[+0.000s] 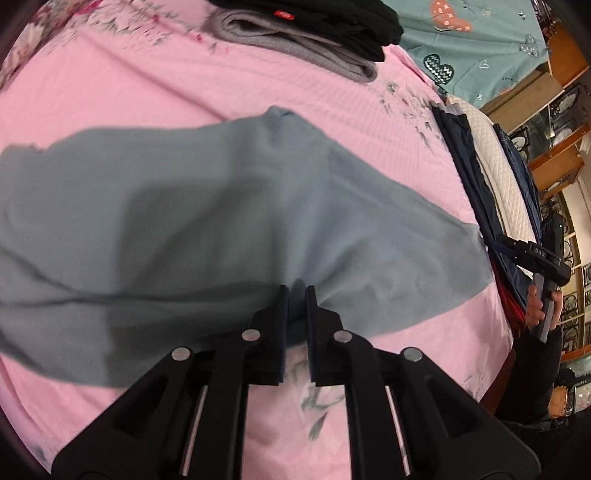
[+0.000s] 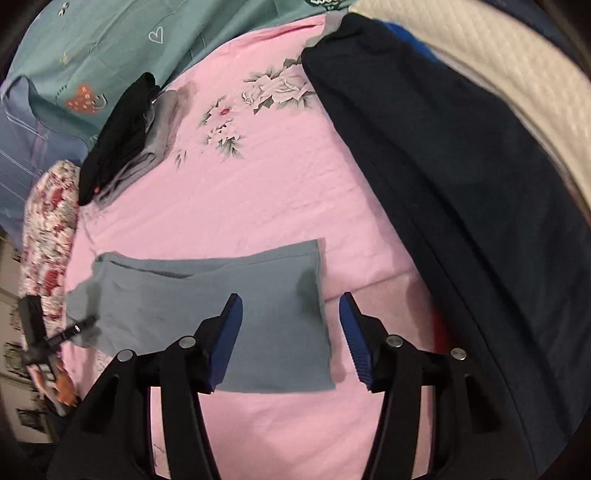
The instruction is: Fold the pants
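Grey-blue pants (image 1: 207, 206) lie on the pink floral bedsheet (image 1: 147, 85). My left gripper (image 1: 297, 291) is shut on a pinched fold of the pants' near edge, lifting the cloth a little. In the right wrist view the pants (image 2: 221, 295) lie folded into a flat rectangle. My right gripper (image 2: 291, 306) is open and empty, hovering above the pants' right end. The right gripper also shows at the bed's right edge in the left wrist view (image 1: 532, 251), and the left gripper shows at the pants' left end in the right wrist view (image 2: 79, 325).
A stack of folded black and grey clothes (image 1: 314, 33) sits at the far side of the bed. A dark navy garment (image 2: 461, 184) and a white quilted cover (image 2: 517, 66) lie along the bed's right side. A teal blanket (image 2: 110, 48) is beyond.
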The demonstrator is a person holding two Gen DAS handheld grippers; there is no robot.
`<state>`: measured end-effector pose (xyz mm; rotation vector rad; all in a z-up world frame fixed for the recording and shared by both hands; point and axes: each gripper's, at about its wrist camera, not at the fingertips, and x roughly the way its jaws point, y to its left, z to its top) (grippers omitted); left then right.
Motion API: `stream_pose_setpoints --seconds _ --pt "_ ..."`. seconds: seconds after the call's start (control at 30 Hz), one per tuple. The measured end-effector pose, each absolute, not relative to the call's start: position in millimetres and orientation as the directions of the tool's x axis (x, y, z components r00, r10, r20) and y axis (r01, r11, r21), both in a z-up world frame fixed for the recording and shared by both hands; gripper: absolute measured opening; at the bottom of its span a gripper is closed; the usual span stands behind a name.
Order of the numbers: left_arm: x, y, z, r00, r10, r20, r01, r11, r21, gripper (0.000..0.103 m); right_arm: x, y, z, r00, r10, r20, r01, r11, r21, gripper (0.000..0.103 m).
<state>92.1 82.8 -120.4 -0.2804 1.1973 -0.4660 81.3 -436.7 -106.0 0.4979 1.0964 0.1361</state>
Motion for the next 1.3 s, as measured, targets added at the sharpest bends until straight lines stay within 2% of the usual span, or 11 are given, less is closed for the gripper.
stream_pose_setpoints --seconds 0.3,0.4,0.5,0.57,0.63,0.67,0.8,1.0,1.07,1.13,1.3 --pt "79 96 -120 0.3 -0.496 -0.815 0.162 0.868 -0.469 0.01 100 -431 -138 0.366 0.394 -0.843 0.09 0.887 0.453 0.055" --pt "83 95 -120 0.296 -0.495 -0.817 0.154 0.869 -0.471 0.01 96 -434 -140 0.386 0.426 -0.818 0.082 0.868 0.49 0.056" --pt "83 93 -120 0.299 -0.488 -0.82 0.156 0.873 -0.462 0.01 99 -430 -151 0.339 0.591 -0.732 0.073 0.759 0.647 0.047" --pt "83 91 -119 0.303 -0.48 -0.823 0.158 0.877 -0.453 0.01 101 -422 -148 0.347 0.567 -0.747 0.051 0.784 0.619 0.047" --pt "82 86 -116 0.302 -0.459 -0.836 0.158 0.889 -0.431 0.01 101 -420 -148 0.349 0.573 -0.741 0.056 0.777 0.627 0.032" --pt "81 82 -113 0.304 -0.447 -0.841 0.164 0.895 -0.416 0.01 102 -417 -151 0.33 0.594 -0.734 0.056 0.764 0.643 0.005" --pt "78 54 -86 0.311 -0.487 -0.816 0.244 0.871 -0.427 0.011 99 -394 -136 0.368 0.489 -0.791 0.016 0.847 0.531 0.004" --pt "94 -51 -67 0.237 -0.579 -0.78 0.418 0.785 -0.456 0.021 90 -377 -89 0.457 0.487 -0.744 0.0 0.836 0.548 0.004" --pt "101 -89 -79 0.182 -0.586 -0.79 0.449 0.764 -0.464 0.021 88 -368 -74 0.478 0.494 -0.727 -0.019 0.833 0.553 0.004" --pt "106 -121 -94 0.133 -0.577 -0.806 0.475 0.75 -0.459 0.012 86 -361 -62 0.497 0.504 -0.706 -0.033 0.824 0.565 0.004" --pt "106 -149 -120 0.107 -0.531 -0.84 0.492 0.763 -0.419 0.01 91 -342 -54 0.504 0.507 -0.699 -0.038 0.822 0.569 0.004"
